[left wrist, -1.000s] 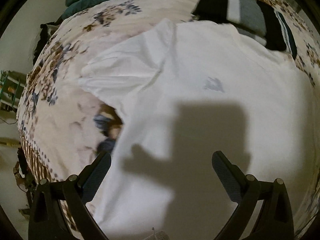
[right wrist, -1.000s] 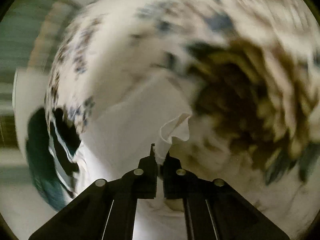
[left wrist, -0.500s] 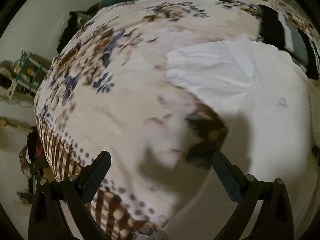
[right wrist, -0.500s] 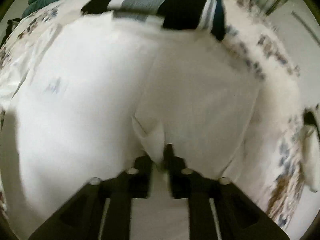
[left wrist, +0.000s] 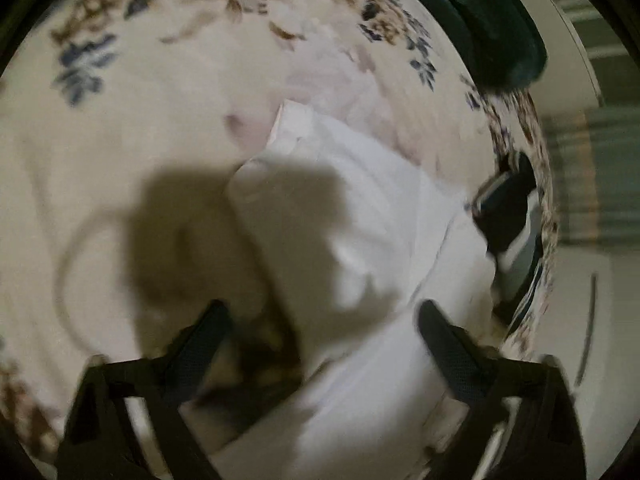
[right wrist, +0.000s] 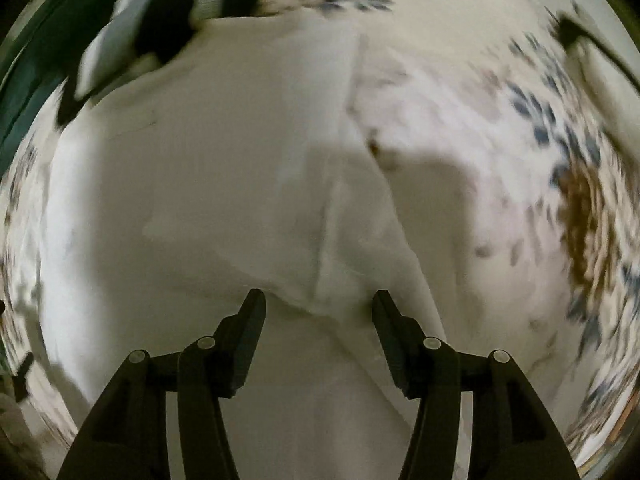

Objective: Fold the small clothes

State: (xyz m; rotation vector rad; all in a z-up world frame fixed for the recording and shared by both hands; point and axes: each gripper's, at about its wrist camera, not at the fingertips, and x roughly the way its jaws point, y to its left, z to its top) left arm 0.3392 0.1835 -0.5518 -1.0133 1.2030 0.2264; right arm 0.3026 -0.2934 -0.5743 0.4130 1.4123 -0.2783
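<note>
A white T-shirt [left wrist: 360,240] lies on a floral bedspread [left wrist: 140,120]; one sleeve [left wrist: 292,128] sticks out toward the far side in the left wrist view. My left gripper [left wrist: 320,320] is open and empty just above the shirt's edge. In the right wrist view the shirt [right wrist: 200,200] fills the middle, with a folded-over flap [right wrist: 340,248] lying on it. My right gripper [right wrist: 318,304] is open, its fingertips [right wrist: 256,308] straddling the flap's edge without holding it.
A black, grey and white striped garment [left wrist: 516,216] lies beside the shirt, also in the right wrist view [right wrist: 132,24]. A dark green blanket [left wrist: 492,20] lies at the bed's far end. The bed edge and floor [left wrist: 592,300] are to the right.
My right gripper was shut on a shirt corner, carried it over the shirt, and has now opened and let it go. My left gripper swung over to the sleeve side, staying open.
</note>
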